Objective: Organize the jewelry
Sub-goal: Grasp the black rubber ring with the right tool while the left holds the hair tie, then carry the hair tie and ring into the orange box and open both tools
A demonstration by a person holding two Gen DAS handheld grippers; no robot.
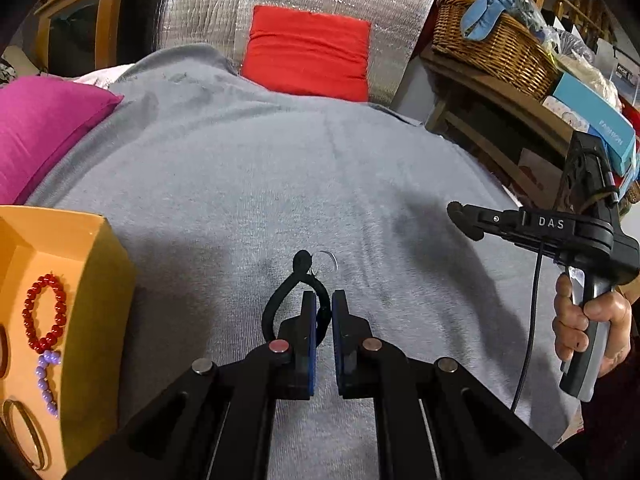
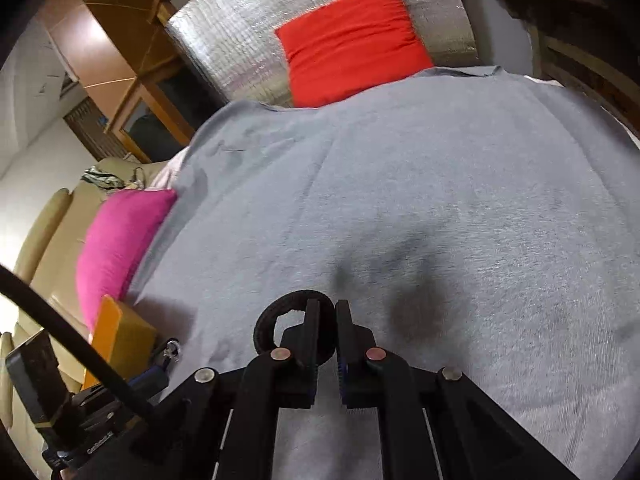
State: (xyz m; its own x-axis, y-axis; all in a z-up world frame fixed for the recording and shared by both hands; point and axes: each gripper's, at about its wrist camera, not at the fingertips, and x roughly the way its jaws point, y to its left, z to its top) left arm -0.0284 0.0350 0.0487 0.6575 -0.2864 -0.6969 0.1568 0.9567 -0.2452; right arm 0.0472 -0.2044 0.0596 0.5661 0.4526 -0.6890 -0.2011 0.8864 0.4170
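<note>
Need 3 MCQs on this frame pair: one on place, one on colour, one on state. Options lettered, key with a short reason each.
1. Where does the orange box sit in the left wrist view?
A. left edge, on the grey cloth
B. on the wicker basket
C. on the red cushion

2. What colour is the bead bracelet lying in the box, looped above the purple beads?
A. green
B. red
C. white

3. How is the left gripper?
A. wide open, nothing in it
B. shut on a black cord loop
C. shut on the gold bangle

Key: 1 A, the box stands at the left edge on the cloth. 2 B, its beads are red. 3 B, the fingers pinch the cord, whose loop sticks out to their left.
</note>
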